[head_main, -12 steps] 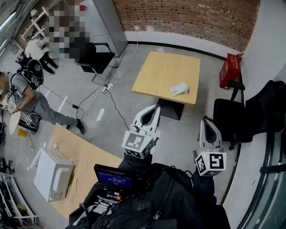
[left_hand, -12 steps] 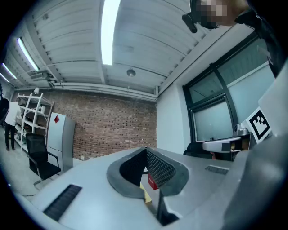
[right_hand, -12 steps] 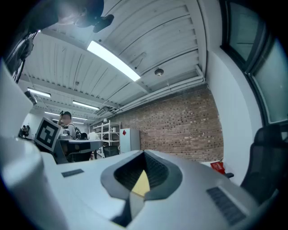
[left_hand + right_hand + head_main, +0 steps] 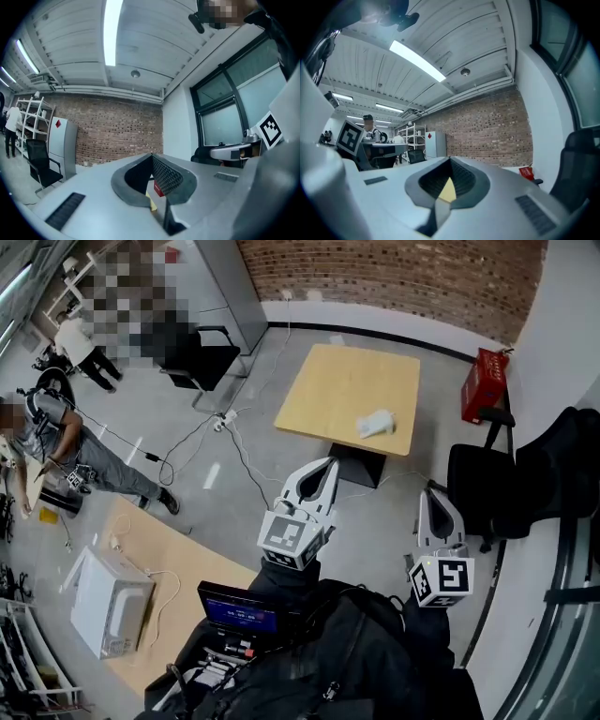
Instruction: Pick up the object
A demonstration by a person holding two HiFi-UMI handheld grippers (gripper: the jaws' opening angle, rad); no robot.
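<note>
left claw (image 4: 325, 468) and right claw (image 4: 434, 495) both closed together, empty, held level. white object (image 4: 377, 424) lies on the tabletop (image 4: 328, 381) well ahead, between their lines, long axis roughly crosswise. left claw looks nearer.

The square table (image 4: 347, 395) at upper centre of the head view is pale honey wood, and the crumpled object (image 4: 377, 423) on it is white. Across the top of the frame the wall (image 4: 394, 277) is red-brown brick with pale mortar lines. A red crate (image 4: 483, 385) stands at upper right, and the office chair (image 4: 478, 486) below it is black. The floor (image 4: 234, 493) is plain grey. The left gripper (image 4: 323, 470) and the right gripper (image 4: 437, 502) are light grey, each bearing black-and-white square markers. Their pads (image 4: 164, 174) are dark with a fine mesh texture. At lower left, a white microwave (image 4: 111, 604) sits on a pale wood desk (image 4: 183, 563).
</note>
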